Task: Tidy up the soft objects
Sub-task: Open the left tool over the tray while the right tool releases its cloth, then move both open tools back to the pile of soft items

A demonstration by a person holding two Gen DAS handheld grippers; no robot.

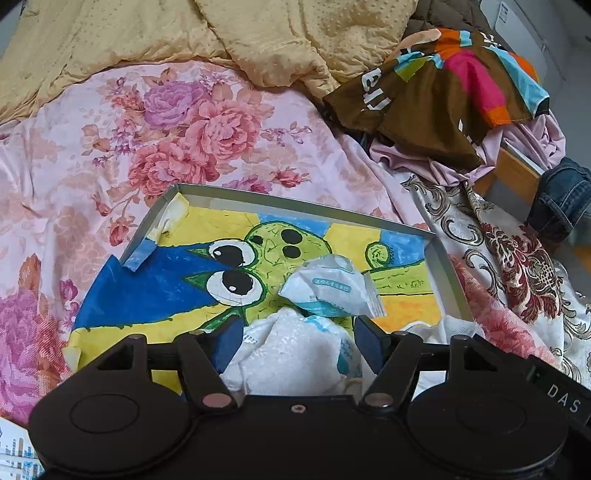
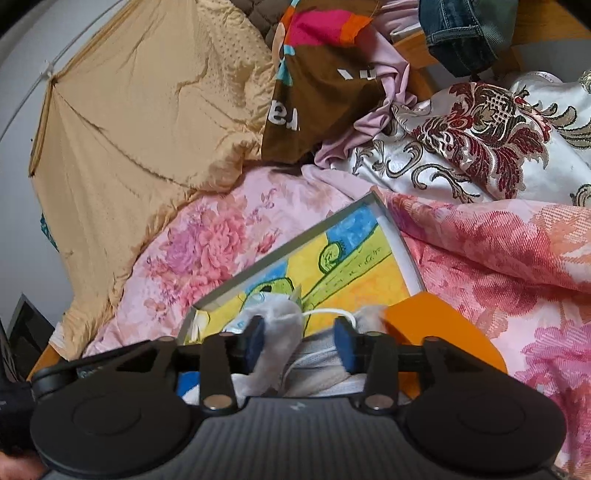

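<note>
Left wrist: shallow box sits on the floral sheet, its floor covered by a cartoon drawing in blue, yellow and green. Inside lie a crinkled white packet and, nearer, a bunched white cloth, nubbly texture. Left gripper has its blue pads either side of the cloth, apparently pressing it; grip looks real but the contact is half hidden.

Right wrist: right gripper jaws apart, not clamping. Between them are a limp grey-white cloth draped by the left pad and a thin white cord. An orange plastic piece sits just right of the jaws. Around: tan quilt, brocade fabric, brown multicolour garment, denim crowding the far edge.
</note>
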